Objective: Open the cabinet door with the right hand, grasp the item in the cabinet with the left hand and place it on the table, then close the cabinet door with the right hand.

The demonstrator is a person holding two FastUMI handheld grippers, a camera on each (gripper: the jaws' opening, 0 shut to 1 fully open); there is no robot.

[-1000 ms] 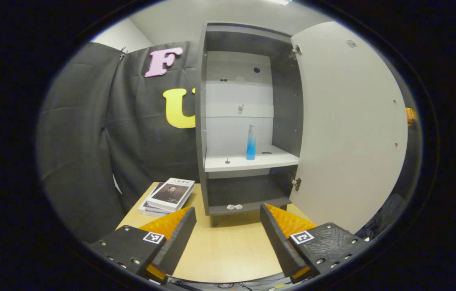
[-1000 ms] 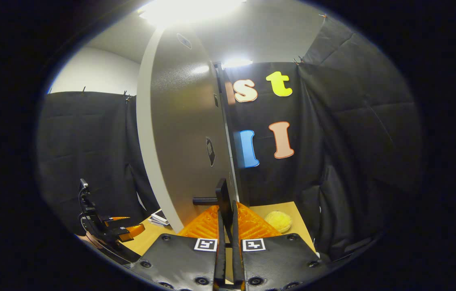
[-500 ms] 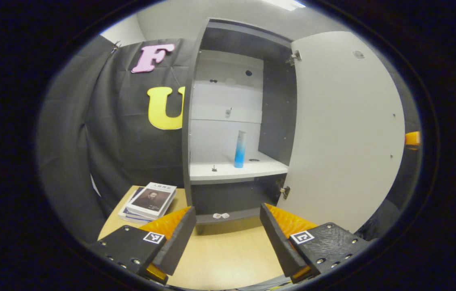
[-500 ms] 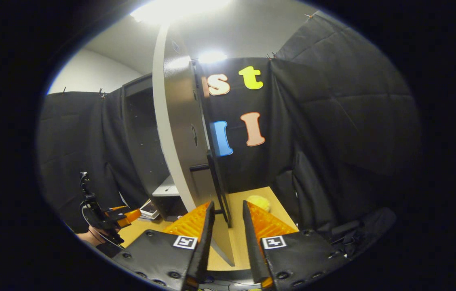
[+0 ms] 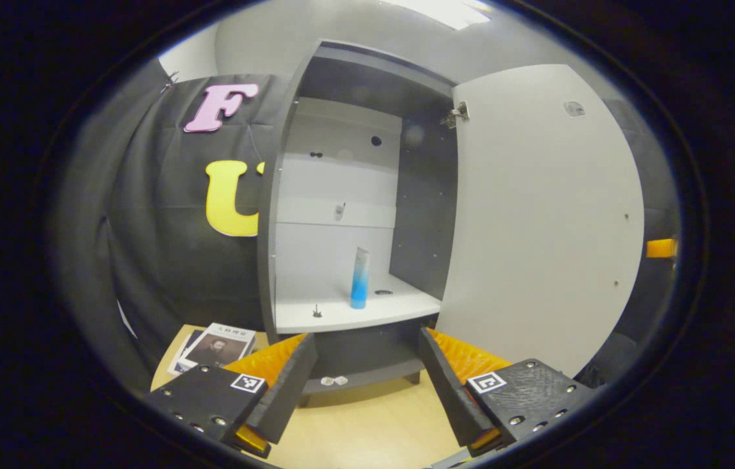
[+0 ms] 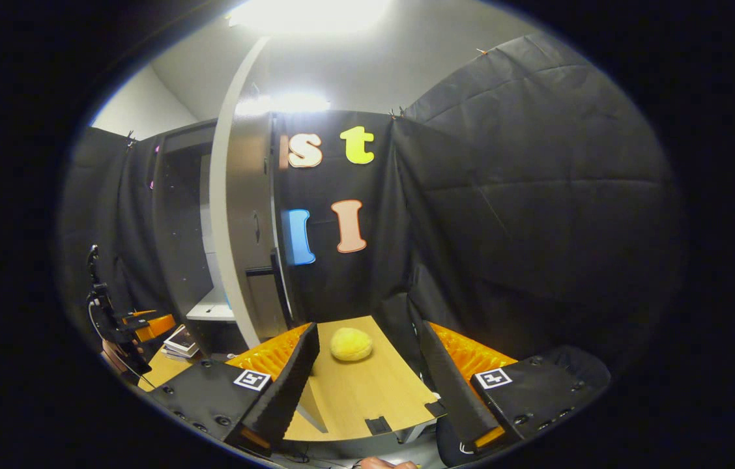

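1. Taking the cabinet (image 5: 341,195) as the landmark: in the left gripper view a stack of books (image 5: 214,346) lies on the table (image 5: 367,436) just to the left of the cabinet's foot.
2. The left gripper (image 5: 364,381) hangs in front of the cabinet, low down, its fingers spread wide with nothing between them.
3. Inside the cabinet, a bottle (image 5: 360,277) stands upright on the white shelf (image 5: 354,312), near the middle. A small dark thing sits on the shelf to the left of the bottle; it is too small to tell what it is.
4. The cabinet door (image 5: 537,221) stands wide open, hinged on the cabinet's right side.
5. In the right gripper view the left gripper shows far off at the left edge, in front of the cabinet, with the books below it.
6. The door's edge stands upright just right of the cabinet opening in that view, with a dark handle (image 6: 276,286) on its outer face.
7. The right gripper (image 6: 367,378) hangs apart from the door, its fingers spread and holding nothing.
8. A yellow ball (image 6: 350,344) lies on the table to the right of the door.
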